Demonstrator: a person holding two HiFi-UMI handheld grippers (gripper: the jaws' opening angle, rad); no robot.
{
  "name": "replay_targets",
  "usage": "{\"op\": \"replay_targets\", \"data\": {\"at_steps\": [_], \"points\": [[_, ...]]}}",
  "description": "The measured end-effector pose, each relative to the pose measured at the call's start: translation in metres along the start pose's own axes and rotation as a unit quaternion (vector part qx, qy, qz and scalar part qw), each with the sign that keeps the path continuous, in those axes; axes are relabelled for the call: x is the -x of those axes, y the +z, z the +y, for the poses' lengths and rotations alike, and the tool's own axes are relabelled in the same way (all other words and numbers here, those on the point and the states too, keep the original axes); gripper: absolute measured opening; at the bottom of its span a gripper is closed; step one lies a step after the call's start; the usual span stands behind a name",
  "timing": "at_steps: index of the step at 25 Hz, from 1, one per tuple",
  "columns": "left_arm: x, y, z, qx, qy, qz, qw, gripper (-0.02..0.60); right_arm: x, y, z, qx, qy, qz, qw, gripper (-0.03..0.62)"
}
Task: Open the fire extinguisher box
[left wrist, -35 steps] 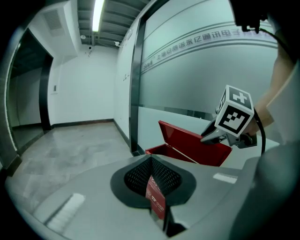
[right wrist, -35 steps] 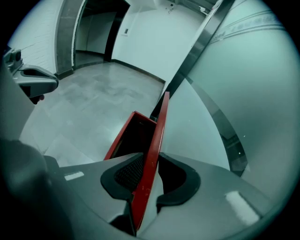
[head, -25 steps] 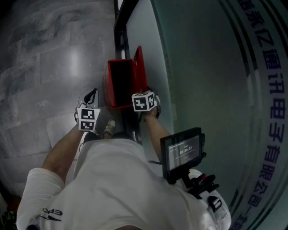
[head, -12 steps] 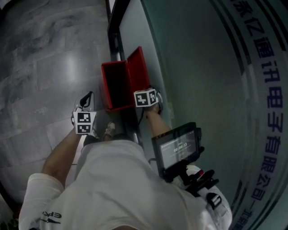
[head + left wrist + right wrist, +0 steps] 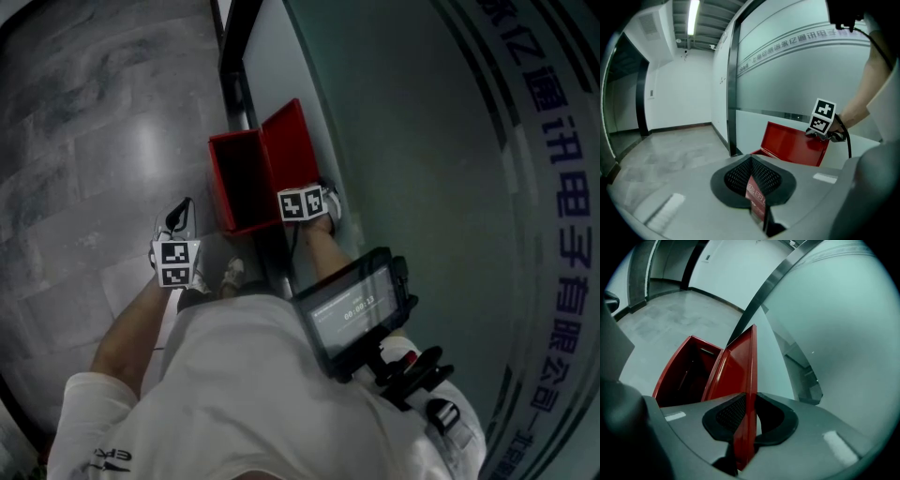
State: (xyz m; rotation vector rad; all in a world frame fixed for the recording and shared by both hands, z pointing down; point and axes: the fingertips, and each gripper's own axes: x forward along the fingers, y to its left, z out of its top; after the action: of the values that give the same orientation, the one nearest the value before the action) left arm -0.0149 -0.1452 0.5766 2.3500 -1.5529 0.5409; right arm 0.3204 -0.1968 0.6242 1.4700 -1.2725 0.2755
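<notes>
The red fire extinguisher box stands on the floor against the glass wall, its inside dark. Its lid is swung up and leans back toward the glass. My right gripper is at the lid's near edge. In the right gripper view the lid runs edge-on between the jaws of my right gripper, which are closing on it. My left gripper hangs left of the box, apart from it. In its own view the left gripper is shut, a red printed strip at the seam.
A frosted glass wall with blue characters runs along the right. A dark frame post rises behind the box. Grey stone floor spreads to the left. A small screen hangs at the person's chest, a shoe below the box.
The lid has tipped further back toward the glass, with the right gripper following its edge. My left gripper has drifted slightly down and left, away from the box.
</notes>
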Motion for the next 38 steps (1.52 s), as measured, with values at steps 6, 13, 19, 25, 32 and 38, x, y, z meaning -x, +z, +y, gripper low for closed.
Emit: {"op": "replay_targets", "data": {"at_steps": [6, 13, 19, 25, 32, 38], "points": [[-0.002, -0.002, 0.005, -0.003, -0.001, 0.007, 1.0, 0.003, -0.009, -0.004, -0.006, 0.004, -0.022, 0.009, 1.0, 0.077], [-0.005, -0.007, 0.007, -0.004, -0.003, 0.014, 0.9999, 0.003, -0.019, -0.009, -0.011, 0.011, -0.056, 0.026, 0.998, 0.081], [-0.005, -0.009, 0.013, -0.003, 0.001, 0.018, 0.9998, 0.003, -0.03, -0.015, -0.019, -0.005, -0.071, 0.054, 0.996, 0.075], [-0.003, -0.013, 0.019, 0.002, 0.005, 0.021, 0.9998, 0.003, -0.036, -0.018, -0.017, 0.004, -0.075, 0.065, 0.995, 0.101], [-0.002, -0.014, 0.023, 0.004, 0.01, 0.023, 0.9997, 0.003, -0.038, -0.02, -0.01, 0.018, -0.08, 0.069, 0.994, 0.162], [0.001, -0.016, 0.027, 0.005, 0.015, 0.026, 0.9995, 0.003, -0.041, -0.02, -0.004, 0.018, -0.08, 0.061, 0.995, 0.232]]}}
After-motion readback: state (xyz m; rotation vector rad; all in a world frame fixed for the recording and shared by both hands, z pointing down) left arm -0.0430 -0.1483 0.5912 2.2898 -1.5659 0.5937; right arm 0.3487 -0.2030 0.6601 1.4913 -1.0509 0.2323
